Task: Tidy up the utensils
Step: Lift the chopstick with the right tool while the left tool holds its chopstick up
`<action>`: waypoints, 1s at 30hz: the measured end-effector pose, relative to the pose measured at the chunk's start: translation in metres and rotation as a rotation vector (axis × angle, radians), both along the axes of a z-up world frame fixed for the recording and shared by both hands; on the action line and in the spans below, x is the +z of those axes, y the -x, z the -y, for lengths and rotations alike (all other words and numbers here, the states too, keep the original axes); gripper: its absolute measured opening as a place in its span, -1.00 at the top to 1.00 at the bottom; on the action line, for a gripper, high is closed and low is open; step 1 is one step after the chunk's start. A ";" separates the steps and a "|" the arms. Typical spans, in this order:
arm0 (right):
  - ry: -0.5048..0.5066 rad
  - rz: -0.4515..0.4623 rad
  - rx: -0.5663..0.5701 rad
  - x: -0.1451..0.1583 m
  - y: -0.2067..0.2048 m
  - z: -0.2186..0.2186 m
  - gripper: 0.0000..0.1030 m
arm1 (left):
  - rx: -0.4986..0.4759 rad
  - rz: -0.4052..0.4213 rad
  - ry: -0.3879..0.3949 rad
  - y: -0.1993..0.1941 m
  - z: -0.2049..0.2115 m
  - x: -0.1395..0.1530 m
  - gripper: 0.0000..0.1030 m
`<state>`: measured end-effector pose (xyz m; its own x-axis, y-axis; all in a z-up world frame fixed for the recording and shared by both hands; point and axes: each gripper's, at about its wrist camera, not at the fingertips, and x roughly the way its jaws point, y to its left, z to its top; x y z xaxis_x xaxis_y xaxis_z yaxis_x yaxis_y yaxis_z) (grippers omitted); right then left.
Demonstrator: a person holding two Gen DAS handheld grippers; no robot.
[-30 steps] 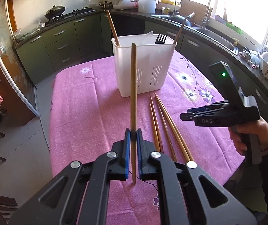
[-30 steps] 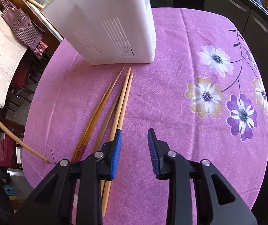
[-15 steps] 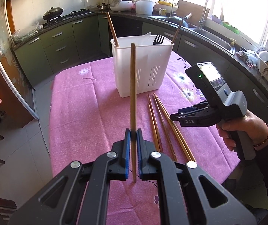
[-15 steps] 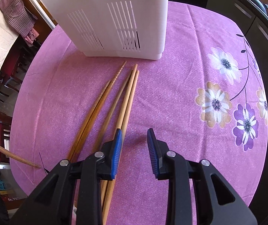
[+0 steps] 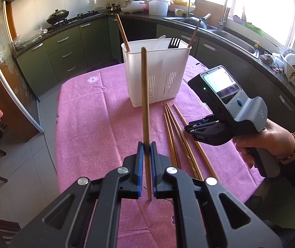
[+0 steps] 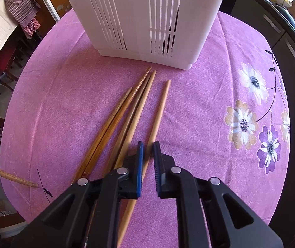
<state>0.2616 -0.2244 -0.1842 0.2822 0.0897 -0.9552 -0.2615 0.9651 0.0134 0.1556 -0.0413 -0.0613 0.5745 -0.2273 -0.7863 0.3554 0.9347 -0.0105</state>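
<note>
1. Left tool (image 5: 147, 144): blue pads clamped on one brown chopstick (image 5: 145, 95), held near-upright, lower tip showing below the pads.
2. Right tool (image 6: 147, 147): jaws just drawn in to a narrow gap around the pale chopstick (image 6: 160, 111) on the cloth; it passes between the pads, which press on it.
3. Four more chopsticks (image 6: 126, 111) lie fanned just left of it, tips toward the white utensil holder (image 6: 141, 20).
4. Holder stands upright on the pink-clothed counter (image 6: 199, 107); a black fork (image 5: 173, 42) and sticks stand inside.
5. A hand (image 5: 265, 142) grips the right tool's handle.
</note>
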 end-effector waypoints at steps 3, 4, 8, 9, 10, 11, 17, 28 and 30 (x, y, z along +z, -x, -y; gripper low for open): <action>-0.017 -0.003 0.007 0.001 0.002 0.002 0.86 | 0.000 0.000 0.002 0.000 -0.001 0.000 0.87; -0.034 0.003 0.004 0.005 0.005 0.007 0.86 | 0.002 0.000 0.005 0.000 -0.001 0.000 0.87; -0.103 0.073 -0.010 0.031 0.020 0.026 0.86 | 0.007 -0.004 0.008 -0.002 -0.003 0.000 0.87; -0.122 0.102 -0.012 0.042 0.026 0.031 0.86 | 0.007 -0.004 0.006 -0.002 -0.004 0.000 0.87; -0.139 0.133 -0.011 0.052 0.034 0.035 0.86 | 0.006 -0.005 0.007 -0.002 -0.004 0.000 0.87; -0.157 0.165 -0.012 0.064 0.042 0.041 0.86 | 0.005 -0.006 0.008 -0.002 -0.004 0.000 0.87; -0.234 0.339 -0.006 0.118 0.099 0.072 0.86 | -0.003 0.006 0.008 0.002 -0.003 0.001 0.87; -0.286 0.416 -0.005 0.139 0.157 0.099 0.87 | -0.017 0.030 0.002 0.017 -0.002 0.004 0.87; -0.287 0.426 -0.001 0.141 0.159 0.097 0.87 | -0.015 0.033 0.005 0.017 -0.003 0.005 0.87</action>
